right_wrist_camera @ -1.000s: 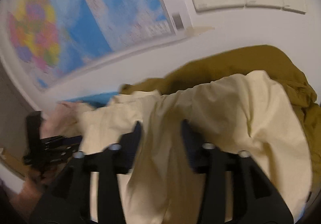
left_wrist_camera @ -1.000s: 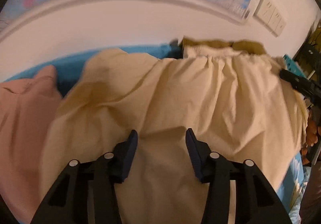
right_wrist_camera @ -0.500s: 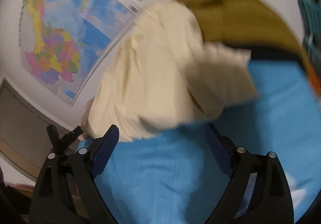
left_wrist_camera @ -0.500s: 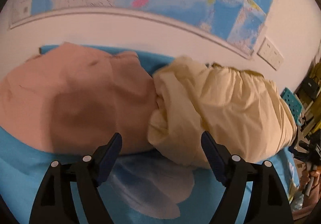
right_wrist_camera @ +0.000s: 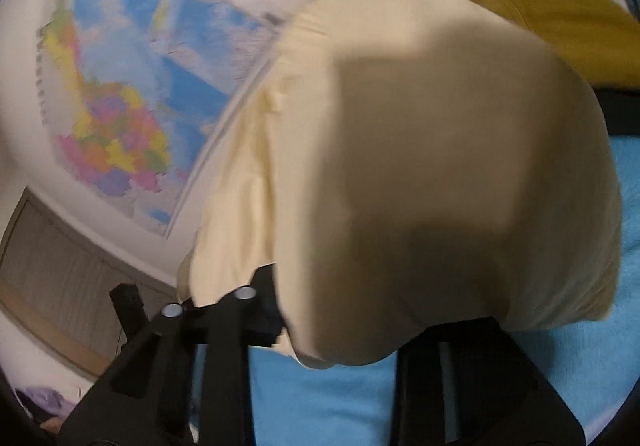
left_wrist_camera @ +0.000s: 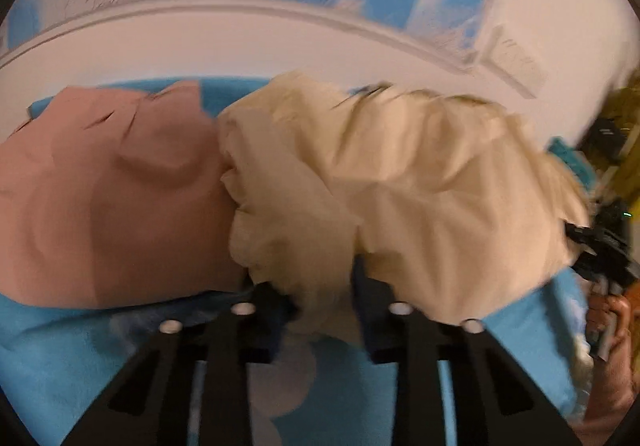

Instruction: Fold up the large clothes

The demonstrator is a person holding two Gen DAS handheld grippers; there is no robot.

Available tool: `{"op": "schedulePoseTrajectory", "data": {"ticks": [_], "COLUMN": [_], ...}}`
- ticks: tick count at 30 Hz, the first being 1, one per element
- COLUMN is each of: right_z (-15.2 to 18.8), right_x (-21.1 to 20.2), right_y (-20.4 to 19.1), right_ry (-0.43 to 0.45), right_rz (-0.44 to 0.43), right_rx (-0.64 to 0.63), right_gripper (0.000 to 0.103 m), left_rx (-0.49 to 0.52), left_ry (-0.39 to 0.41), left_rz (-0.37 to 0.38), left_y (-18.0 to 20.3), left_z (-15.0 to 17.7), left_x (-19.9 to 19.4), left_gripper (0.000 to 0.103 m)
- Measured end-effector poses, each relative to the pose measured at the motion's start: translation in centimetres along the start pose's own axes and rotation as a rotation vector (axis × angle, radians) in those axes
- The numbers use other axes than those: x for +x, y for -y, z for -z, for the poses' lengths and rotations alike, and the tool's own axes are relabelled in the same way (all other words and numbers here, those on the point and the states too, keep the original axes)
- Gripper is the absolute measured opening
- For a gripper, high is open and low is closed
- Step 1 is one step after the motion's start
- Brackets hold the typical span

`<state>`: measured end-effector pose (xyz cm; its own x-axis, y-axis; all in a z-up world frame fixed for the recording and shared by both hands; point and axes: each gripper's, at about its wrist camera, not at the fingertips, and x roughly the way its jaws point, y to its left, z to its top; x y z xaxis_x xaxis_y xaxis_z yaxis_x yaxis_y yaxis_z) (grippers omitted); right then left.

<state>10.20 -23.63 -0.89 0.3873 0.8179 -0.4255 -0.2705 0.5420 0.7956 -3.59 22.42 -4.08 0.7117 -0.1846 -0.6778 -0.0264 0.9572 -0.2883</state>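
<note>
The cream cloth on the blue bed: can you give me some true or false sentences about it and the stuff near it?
1. The cream cloth lies on a blue sheet. True.
2. A green cloth lies just left of it in the left wrist view. False: that one is a pink cloth.
3. The left hand-held gripper has cream fabric between its fingers. True; its jaws have just been closing on it.
4. The wall behind is bare. False: a colourful map hangs there.
5. The right hand-held gripper is far from the cream cloth. False: the cloth bunches over its fingers.
</note>
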Motion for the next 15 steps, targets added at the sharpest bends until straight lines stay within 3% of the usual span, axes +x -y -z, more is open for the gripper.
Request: {"op": "schedulePoseTrajectory", "data": {"ticks": [1, 5, 7, 9, 11, 13, 15], "right_z": [0.1, 1.3, 2.5, 3.6, 4.7, 5.7, 6.3], "right_x": [-1.2, -6.1, -8.4, -9.3, -9.1, -8.3, -8.3], "right_y": [-0.9, -4.6, -5.1, -4.5, -2.3, 0.1, 1.2], "right_ry": [0.004, 0.000, -0.012, -0.028, -0.072, -0.111, -0.118], "right_rz": [-0.031, -0.059, -0.051, -0.005, 0.073, 0.169, 0.174], "right_rx": [-0.010, -0.108, -0.110, -0.104, -0.023, 0.053, 0.084], "right_gripper": [0.023, 0.022, 0.022, 0.025, 0.038, 0.042, 0.057], "left_rx": [-0.005, -0.017, -0.025, -0.027, -0.017, 0.000, 0.008], "left_ry": [0.011, -0.002, -0.024, -0.051, -0.082, -0.097, -0.094], "left_rz": [0.063, 0.195, 0.274, 0.307, 0.254, 0.176, 0.156], "left_y": [0.2, 0.5, 0.3, 0.0, 0.1, 0.0, 0.0], "left_z": [0.1, 1.6, 3.6, 5.6, 7.3, 8.1, 7.9], "left_x": [-1.4, -5.1, -6.3, -6.6, -5.9, -5.1, -5.1], "left_gripper": [0.019, 0.016, 0.016, 0.020, 0.029, 0.039, 0.053]}}
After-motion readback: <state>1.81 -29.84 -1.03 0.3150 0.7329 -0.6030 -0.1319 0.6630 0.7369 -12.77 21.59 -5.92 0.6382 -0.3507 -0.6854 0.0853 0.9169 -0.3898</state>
